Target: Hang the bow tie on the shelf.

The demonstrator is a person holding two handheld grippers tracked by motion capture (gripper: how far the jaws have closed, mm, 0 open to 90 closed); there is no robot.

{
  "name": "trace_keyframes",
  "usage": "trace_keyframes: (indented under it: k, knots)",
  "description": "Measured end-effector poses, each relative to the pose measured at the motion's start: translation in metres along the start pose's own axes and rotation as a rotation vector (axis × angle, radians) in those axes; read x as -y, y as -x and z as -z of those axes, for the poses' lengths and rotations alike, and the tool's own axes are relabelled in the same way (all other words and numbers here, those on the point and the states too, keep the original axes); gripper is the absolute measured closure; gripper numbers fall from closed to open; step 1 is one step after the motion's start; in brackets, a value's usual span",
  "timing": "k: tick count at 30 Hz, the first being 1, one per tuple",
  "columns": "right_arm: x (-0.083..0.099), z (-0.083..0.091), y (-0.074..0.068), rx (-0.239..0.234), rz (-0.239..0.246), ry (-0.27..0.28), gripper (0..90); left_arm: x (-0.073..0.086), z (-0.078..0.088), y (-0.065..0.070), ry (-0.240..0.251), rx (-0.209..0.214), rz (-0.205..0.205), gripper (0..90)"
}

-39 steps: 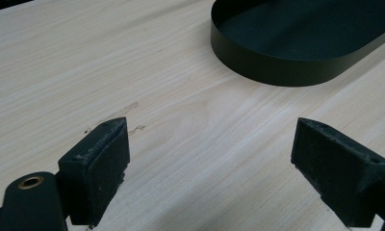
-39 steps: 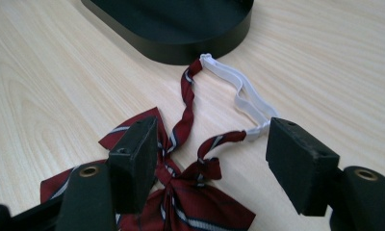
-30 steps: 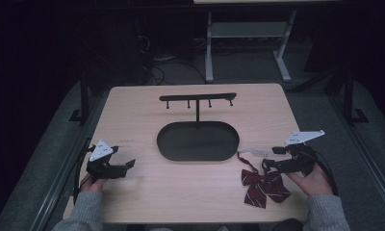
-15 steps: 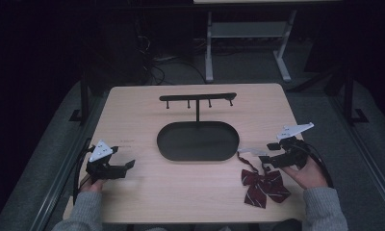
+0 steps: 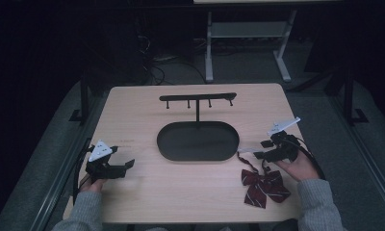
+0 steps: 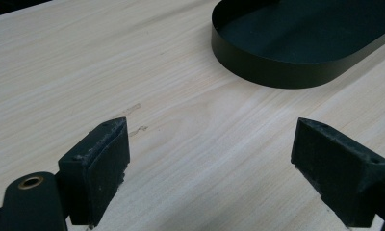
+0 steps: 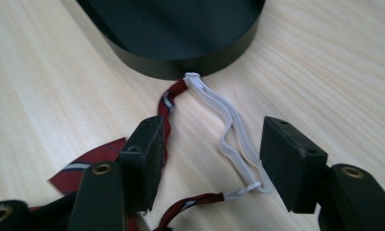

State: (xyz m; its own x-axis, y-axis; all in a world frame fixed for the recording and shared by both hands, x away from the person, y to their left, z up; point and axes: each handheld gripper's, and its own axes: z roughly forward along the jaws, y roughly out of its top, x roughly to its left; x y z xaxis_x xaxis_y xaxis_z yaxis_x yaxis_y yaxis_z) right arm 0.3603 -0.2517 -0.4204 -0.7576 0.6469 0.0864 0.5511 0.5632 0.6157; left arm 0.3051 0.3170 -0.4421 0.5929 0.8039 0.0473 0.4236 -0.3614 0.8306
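A dark red striped bow tie (image 5: 263, 187) lies on the table at the front right, its strap ending in a white elastic loop (image 7: 229, 126) that reaches the black oval tray (image 5: 198, 140). My right gripper (image 5: 262, 149) stands open just above the table, its jaws either side of the white loop (image 5: 246, 150), not closed on it. A black stand with a hook bar (image 5: 198, 97) rises from the tray's back. My left gripper (image 5: 127, 164) rests open at the front left, nothing between its jaws (image 6: 207, 168); the tray wall (image 6: 277, 72) lies ahead of it.
The wooden table (image 5: 142, 120) has bare room between the tray and the left gripper. A metal desk frame (image 5: 243, 33) and cables (image 5: 157, 67) stand on the dark floor beyond the far edge.
My right gripper has shifted slightly back and up from the bow tie toward the white loop, tilting its top plate. The left gripper has stayed put.
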Motion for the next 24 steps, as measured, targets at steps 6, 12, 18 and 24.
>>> trace_keyframes:
  k: [6, 12, 18, 24]
  knots:
    - [0.0, -0.013, 0.009, 0.008, -0.002, -0.036, 45.7, 0.0, 0.0, 0.0, -0.009, 0.001, -0.003, 13.0]
    - [0.002, -0.026, 0.014, 0.025, 0.011, -0.087, 51.4, 0.0, 0.0, 0.0, -0.014, 0.004, -0.01, 13.0]
    - [0.002, -0.031, 0.014, 0.039, 0.026, -0.109, 62.8, 0.0, 0.0, 0.0, -0.015, 0.005, -0.009, 13.0]
    - [0.002, -0.035, 0.012, 0.052, 0.044, -0.13, 69.6, 0.0, 0.0, 0.0, -0.015, 0.006, -0.011, 13.0]
